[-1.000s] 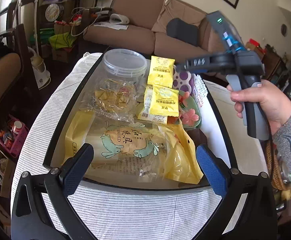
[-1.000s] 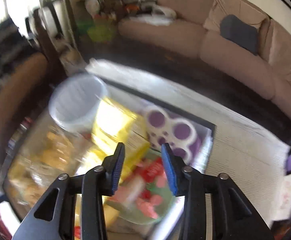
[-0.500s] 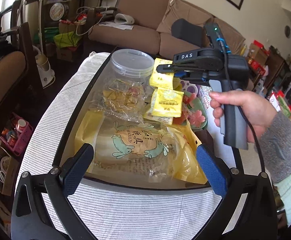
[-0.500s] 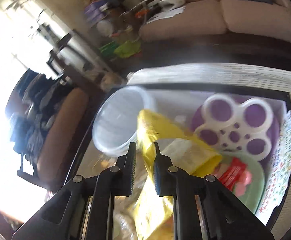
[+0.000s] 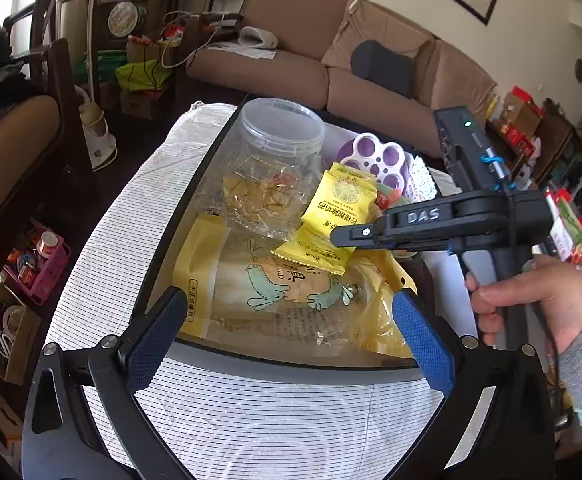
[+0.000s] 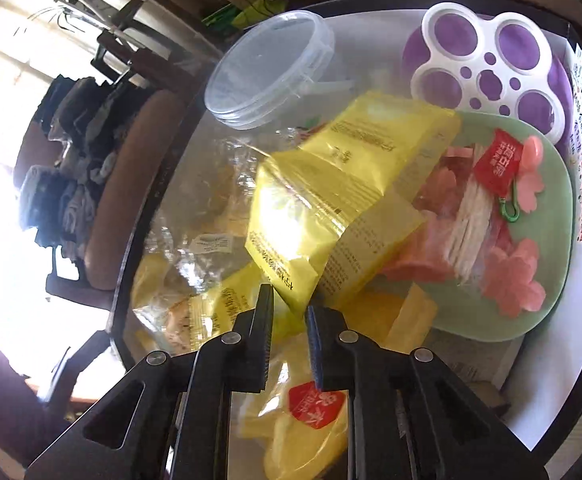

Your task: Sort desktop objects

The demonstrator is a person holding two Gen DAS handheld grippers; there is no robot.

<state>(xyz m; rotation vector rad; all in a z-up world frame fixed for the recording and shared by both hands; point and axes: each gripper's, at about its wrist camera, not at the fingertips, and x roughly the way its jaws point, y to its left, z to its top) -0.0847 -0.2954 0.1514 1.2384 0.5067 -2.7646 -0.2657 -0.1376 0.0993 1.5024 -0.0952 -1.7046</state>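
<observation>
right claw: my right gripper (image 6: pixel 289 330) was pinched narrow on the corner of a yellow sachet (image 6: pixel 291 240), low centre of the right wrist view; a second sachet (image 6: pixel 379 136) hung against it.
left claw: my left gripper (image 5: pixel 287 344) stood wide at the bottom of its frame, gripping nothing.
where: in the left view the sachets sat mid-frame over the big snack bag (image 5: pixel 291 280) in the tray (image 5: pixel 291 364).
risk: a corner hold might slip (foil looked slick).
risk two: the second sachet could drop onto the green plate (image 6: pixel 547 280).
risk three: swinging might knock the clear tub (image 6: pixel 271 68), upper centre.
</observation>
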